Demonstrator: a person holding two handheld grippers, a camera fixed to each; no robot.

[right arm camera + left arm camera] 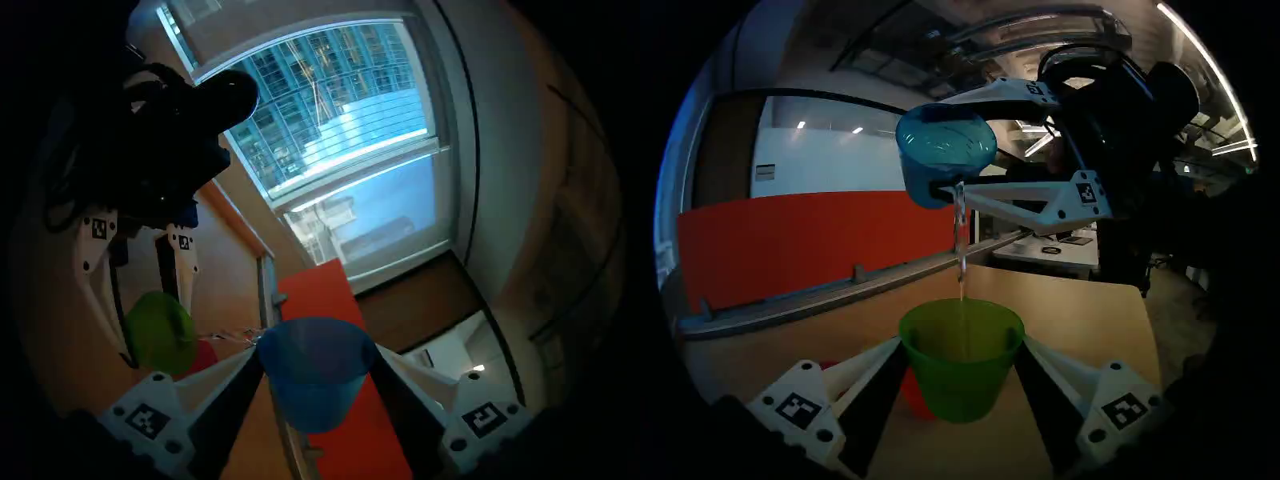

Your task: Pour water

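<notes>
The left claw (962, 352) is clamped on the green cup (960, 384) and holds it upright over the table (1088, 312) to catch the water (960, 240), which falls in a thin stream from the blue cup (944, 152) that the right claw (318, 356), clamped on it, tips directly above.

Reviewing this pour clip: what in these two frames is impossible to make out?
Red thing, left gripper view: mostly hidden behind the green cup; identity unclear.
Water level in the green cup, left gripper view: too dim to read.
Water left in the blue cup, right gripper view: no level line readable.
</notes>
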